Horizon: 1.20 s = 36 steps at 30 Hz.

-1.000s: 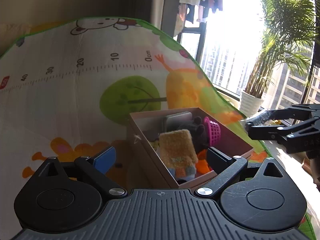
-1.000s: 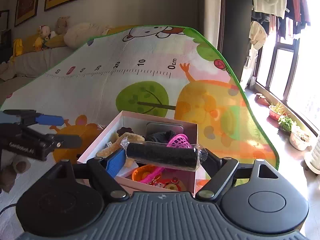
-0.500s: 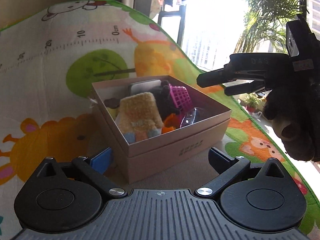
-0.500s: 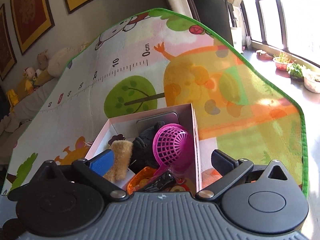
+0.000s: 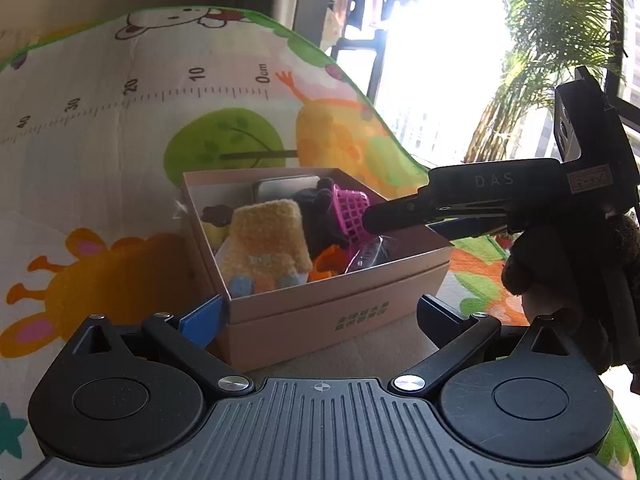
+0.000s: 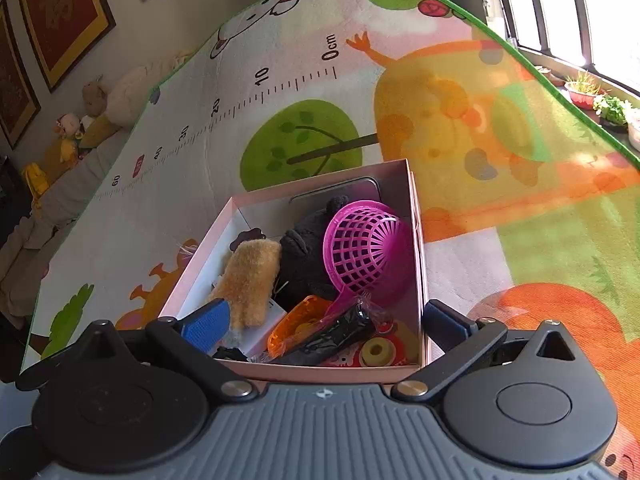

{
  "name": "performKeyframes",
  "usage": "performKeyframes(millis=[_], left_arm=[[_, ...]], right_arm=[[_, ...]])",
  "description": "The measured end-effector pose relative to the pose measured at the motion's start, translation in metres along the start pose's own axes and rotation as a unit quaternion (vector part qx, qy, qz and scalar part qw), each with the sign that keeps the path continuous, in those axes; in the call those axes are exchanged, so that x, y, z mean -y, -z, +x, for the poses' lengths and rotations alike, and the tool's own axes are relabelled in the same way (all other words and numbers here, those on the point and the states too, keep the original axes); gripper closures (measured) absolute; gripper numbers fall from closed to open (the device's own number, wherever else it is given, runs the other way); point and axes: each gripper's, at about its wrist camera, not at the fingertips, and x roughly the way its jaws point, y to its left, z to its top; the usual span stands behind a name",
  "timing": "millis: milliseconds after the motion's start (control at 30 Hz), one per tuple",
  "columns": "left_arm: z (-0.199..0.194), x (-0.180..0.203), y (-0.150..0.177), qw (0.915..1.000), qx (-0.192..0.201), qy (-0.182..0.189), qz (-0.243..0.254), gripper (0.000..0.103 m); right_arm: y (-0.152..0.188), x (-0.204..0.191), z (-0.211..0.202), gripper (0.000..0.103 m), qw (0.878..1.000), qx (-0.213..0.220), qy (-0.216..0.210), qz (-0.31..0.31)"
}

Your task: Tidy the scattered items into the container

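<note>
Here, my left camera gives me what the right one cannot: my right tongs (image 5: 370,220) seen from the side, reaching in from the right with their tips over the box's (image 5: 340,294) far right part, beside the pink mesh basket (image 5: 352,212). A dark furry sleeve (image 5: 560,264) shows behind them. It also shows the box's outer wall with small green lettering.

My right camera looks down into the box (image 6: 418,264) from the near edge and shows its floor, which the left view hides. There the black roll in clear wrap (image 6: 340,332) lies slanted at the near end, free of my fingers, beside an orange plastic piece (image 6: 296,326) and a yellow ring toy (image 6: 376,350). Further in sit the tan plush (image 6: 250,280), a black plush (image 6: 304,256), the pink basket (image 6: 368,248) tipped on its side, and a grey flat case (image 6: 340,196) against the far wall.

My right tongs (image 6: 328,320) have just been opening and stand spread wide, the blue pad (image 6: 206,324) inside the box and the other finger (image 6: 446,320) outside its right wall, gripping nothing.

My left tongs (image 5: 320,316) are also spread wide and empty, with the box's near corner between the blue pad (image 5: 202,318) and the dark finger (image 5: 440,318); I cannot tell if the pad touches the wall.

The box rests on a cartoon play mat (image 6: 520,184) with a printed ruler.
</note>
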Motion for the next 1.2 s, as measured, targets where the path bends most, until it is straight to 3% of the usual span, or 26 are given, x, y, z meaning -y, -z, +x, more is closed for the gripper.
performKeyframes(millis=[133, 233, 400, 500, 633, 767, 833, 967, 1200], left_arm=[[-0.010, -0.019, 0.001, 0.9988, 0.001, -0.049, -0.007, 0.000], [-0.014, -0.029, 0.000, 0.9980, -0.003, -0.060, -0.018, 0.000], [-0.019, -0.026, 0.001, 0.9963, -0.011, -0.084, -0.012, 0.000], [-0.023, -0.016, 0.013, 0.9914, -0.024, -0.129, -0.009, 0.000], [-0.025, -0.002, 0.036, 0.9834, -0.033, -0.178, -0.007, 0.000], [-0.016, 0.003, 0.051, 0.9793, -0.060, -0.192, -0.023, 0.000], [-0.012, 0.004, 0.050, 0.9730, -0.065, -0.220, -0.026, 0.000], [-0.006, -0.005, 0.049, 0.9670, -0.074, -0.238, -0.053, 0.000], [-0.003, -0.014, 0.046, 0.9594, -0.071, -0.261, -0.080, 0.000]], right_arm=[[0.000, -0.032, 0.022, 0.000, 0.999, -0.008, -0.015, -0.032], [-0.001, -0.051, 0.032, 0.000, 0.998, -0.005, -0.008, -0.059], [0.010, -0.048, 0.017, 0.000, 0.999, 0.008, -0.007, -0.046], [0.032, -0.045, -0.004, 0.000, 0.997, 0.026, 0.040, -0.053], [0.077, -0.049, -0.022, 0.000, 0.987, 0.029, 0.115, -0.112], [0.104, -0.049, -0.020, 0.000, 0.977, 0.014, 0.157, -0.141], [0.104, -0.046, -0.015, 0.000, 0.976, -0.001, 0.168, -0.136], [0.099, -0.042, -0.003, 0.000, 0.978, -0.021, 0.168, -0.120], [0.097, -0.035, 0.005, 0.000, 0.985, -0.015, 0.147, -0.087]])
